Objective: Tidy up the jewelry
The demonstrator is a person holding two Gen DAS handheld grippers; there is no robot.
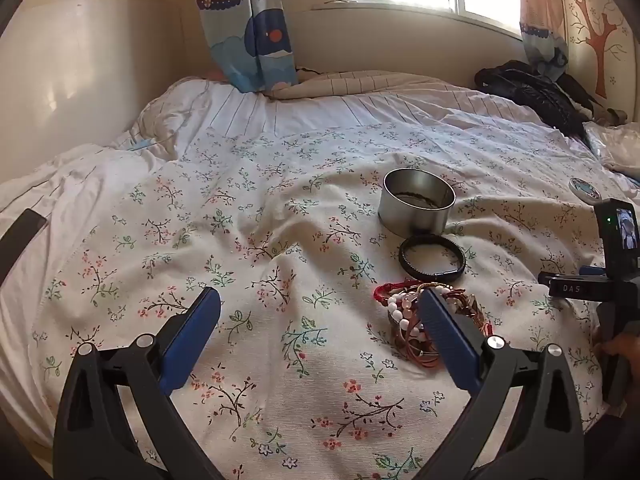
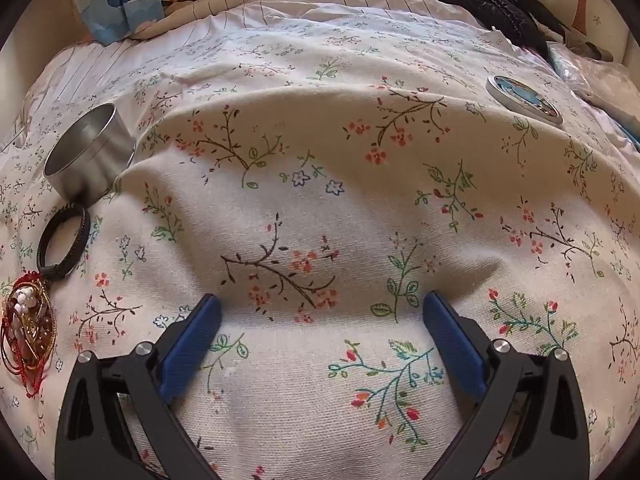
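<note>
A round silver tin (image 1: 418, 202) stands open on the floral bedspread; it also shows at the left of the right wrist view (image 2: 90, 156). Just in front of it lies a black bracelet (image 1: 432, 260) (image 2: 64, 242). Nearer still is a tangled pile of red, white-beaded and gold jewelry (image 1: 404, 312) (image 2: 26, 320). My left gripper (image 1: 320, 300) is open and empty, its right finger over the pile's near side. My right gripper (image 2: 322, 304) is open and empty over bare bedspread, well right of the jewelry. The tin's lid (image 2: 524, 100) lies far right.
The bed has a rumpled floral cover (image 1: 240, 240) with folds. A black jacket (image 1: 532, 92) lies at the far right corner. Curtains (image 1: 248, 32) hang at the back by the window. The right hand-held device (image 1: 616, 248) shows at the right edge.
</note>
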